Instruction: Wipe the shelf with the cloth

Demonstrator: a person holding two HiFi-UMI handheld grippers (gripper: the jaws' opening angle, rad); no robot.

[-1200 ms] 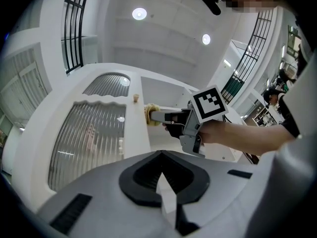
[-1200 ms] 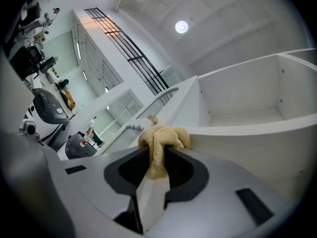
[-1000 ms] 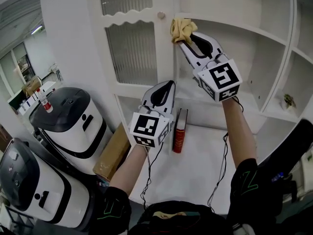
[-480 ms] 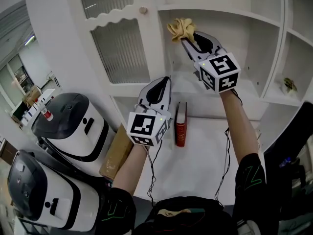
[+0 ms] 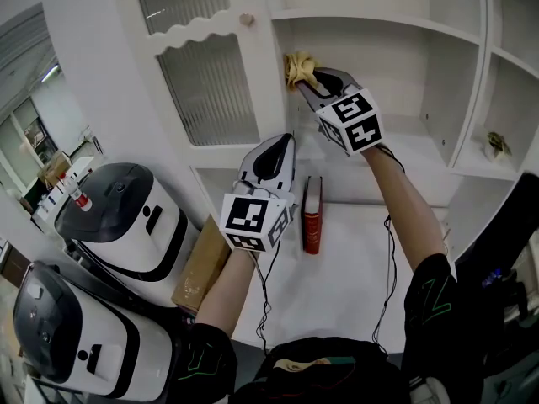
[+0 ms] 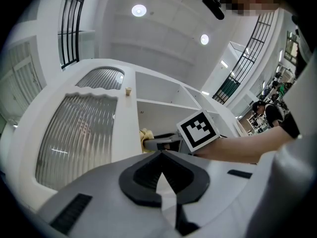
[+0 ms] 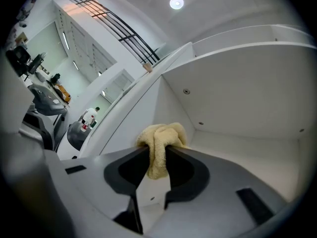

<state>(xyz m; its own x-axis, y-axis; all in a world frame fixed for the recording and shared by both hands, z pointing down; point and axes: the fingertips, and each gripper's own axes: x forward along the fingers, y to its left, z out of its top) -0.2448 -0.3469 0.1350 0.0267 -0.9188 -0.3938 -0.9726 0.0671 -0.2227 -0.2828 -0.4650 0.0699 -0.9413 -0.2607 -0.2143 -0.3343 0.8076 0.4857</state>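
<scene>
Now right gripper point(image 5: 307, 81) pinches bunched cloth point(image 5: 296, 66) against shelf's point(image 5: 413, 131) left edge, ready to wipe; left gripper point(image 5: 284, 140), jaws pressed together, hangs empty.

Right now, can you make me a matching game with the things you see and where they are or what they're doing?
1 yellow fluffy cloth
2 dark red hardcover book
3 left gripper
4 brown cardboard box

A shut, holding nothing
B standing on the white counter
C pinched by the right gripper
D beside the white-and-black appliance

Pairs: 1-C, 2-B, 3-A, 4-D
</scene>
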